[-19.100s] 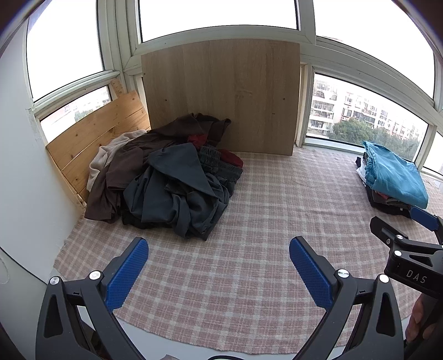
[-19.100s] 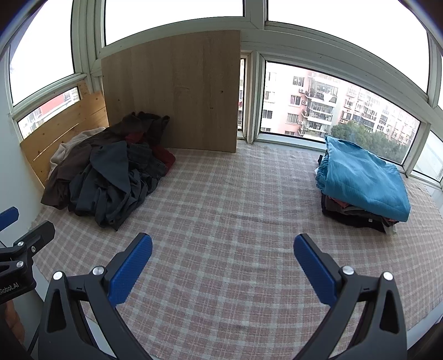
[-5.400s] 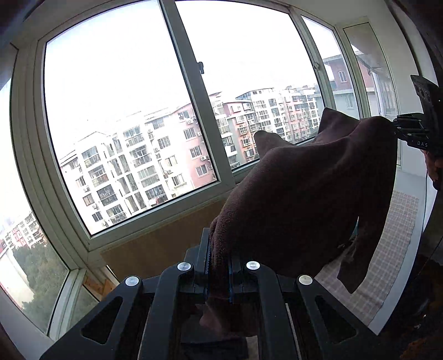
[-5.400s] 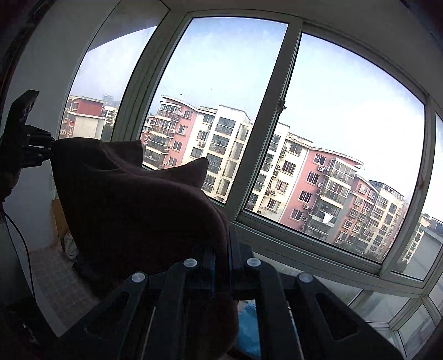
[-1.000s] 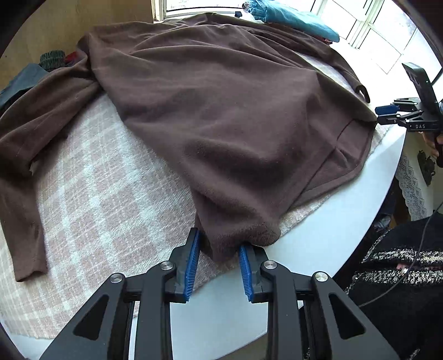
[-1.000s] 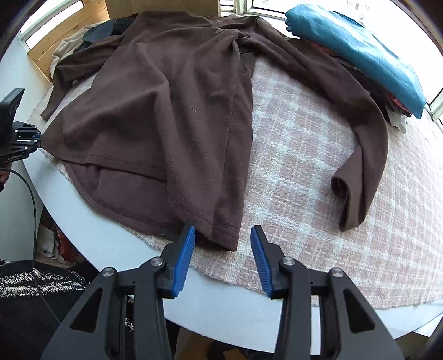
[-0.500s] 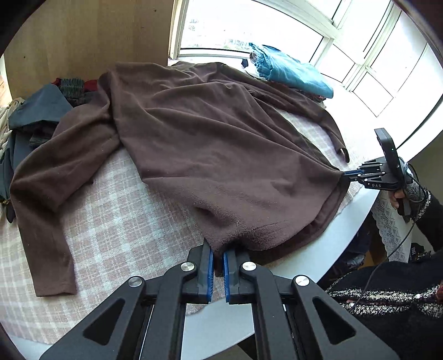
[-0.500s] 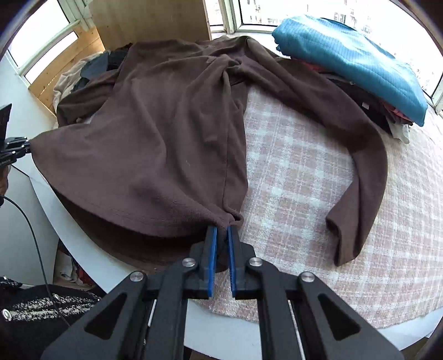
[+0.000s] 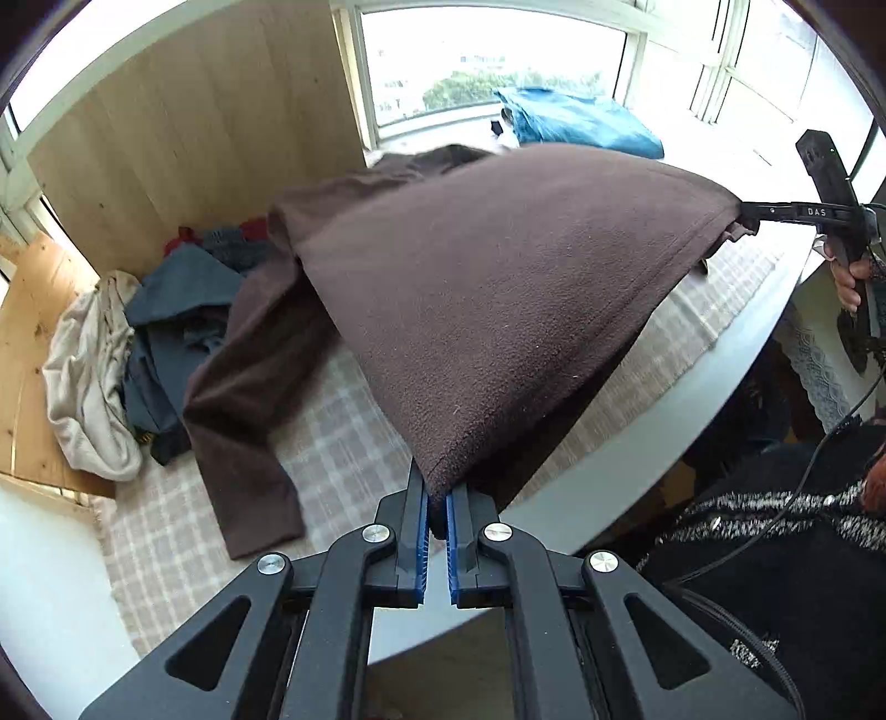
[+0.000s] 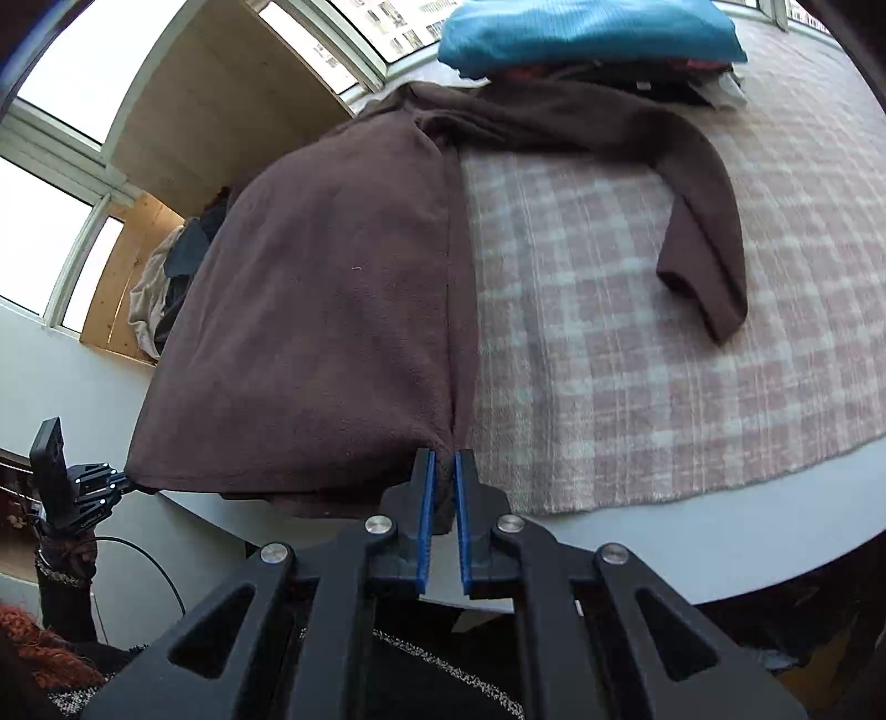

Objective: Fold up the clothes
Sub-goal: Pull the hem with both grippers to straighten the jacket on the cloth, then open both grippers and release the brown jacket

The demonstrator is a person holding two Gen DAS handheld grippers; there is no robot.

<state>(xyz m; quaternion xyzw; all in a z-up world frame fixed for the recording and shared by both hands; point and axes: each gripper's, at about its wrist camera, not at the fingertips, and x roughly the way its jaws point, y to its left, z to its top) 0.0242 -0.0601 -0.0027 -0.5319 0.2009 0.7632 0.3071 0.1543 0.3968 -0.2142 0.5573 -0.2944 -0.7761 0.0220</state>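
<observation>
Vs 0.5 s ago: brown fleece sweater [image 9: 487, 288] hem raised off bench [image 9: 653, 432], stretched btwn left hand-held gripper [image 9: 436, 501] & right hand-held gripper [image 10: 441, 487], each pinching a corner; sleeves lie on the plaid cloth [image 10: 637, 343].

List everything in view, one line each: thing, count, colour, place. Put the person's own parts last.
brown fleece top: one, brown, hem lifted off the near table edge, sleeves lying on the cloth
checked cloth: one, pink and white, covering the table
table: one, white, round edge showing near the person
unfolded pile: one heap, grey, cream and red, far left by the boards
folded stack: one, teal piece on top, far right by the window
wooden boards: two, light wood, against the windows
left gripper: one, black with blue pads, shut on a hem corner
right gripper: one, same colours, shut on the other hem corner
</observation>
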